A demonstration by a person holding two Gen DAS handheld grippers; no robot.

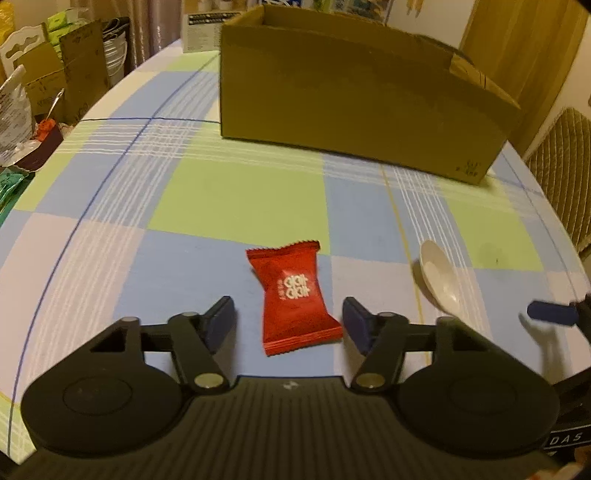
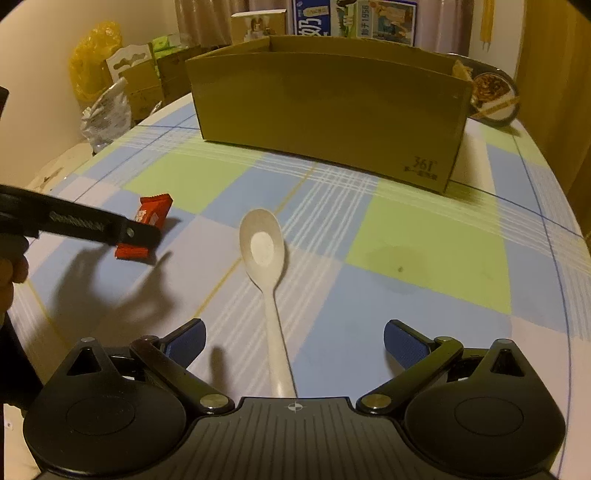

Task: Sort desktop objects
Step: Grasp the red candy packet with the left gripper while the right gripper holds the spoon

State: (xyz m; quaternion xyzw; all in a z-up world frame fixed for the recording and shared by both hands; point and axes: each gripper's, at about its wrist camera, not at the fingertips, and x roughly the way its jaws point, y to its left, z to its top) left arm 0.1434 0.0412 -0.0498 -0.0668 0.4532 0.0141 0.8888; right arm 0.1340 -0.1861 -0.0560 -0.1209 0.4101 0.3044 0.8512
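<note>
A red snack packet (image 1: 295,297) lies on the checked tablecloth, its near end between the open fingers of my left gripper (image 1: 289,324); neither pad touches it. It also shows in the right wrist view (image 2: 153,215), partly behind the left gripper's arm. A white spoon (image 2: 266,273) lies on the cloth, bowl away from me, its handle running in between the open fingers of my right gripper (image 2: 294,344), without contact. The spoon's bowl also shows in the left wrist view (image 1: 441,275). An open cardboard box (image 2: 328,110) stands at the back of the table.
Cardboard boxes and bags (image 1: 55,81) are stacked off the left edge of the table. A metal bowl of food (image 2: 493,96) sits behind the box on the right. A chair back (image 1: 565,173) stands at the right edge. Cartons (image 2: 354,18) stand behind the box.
</note>
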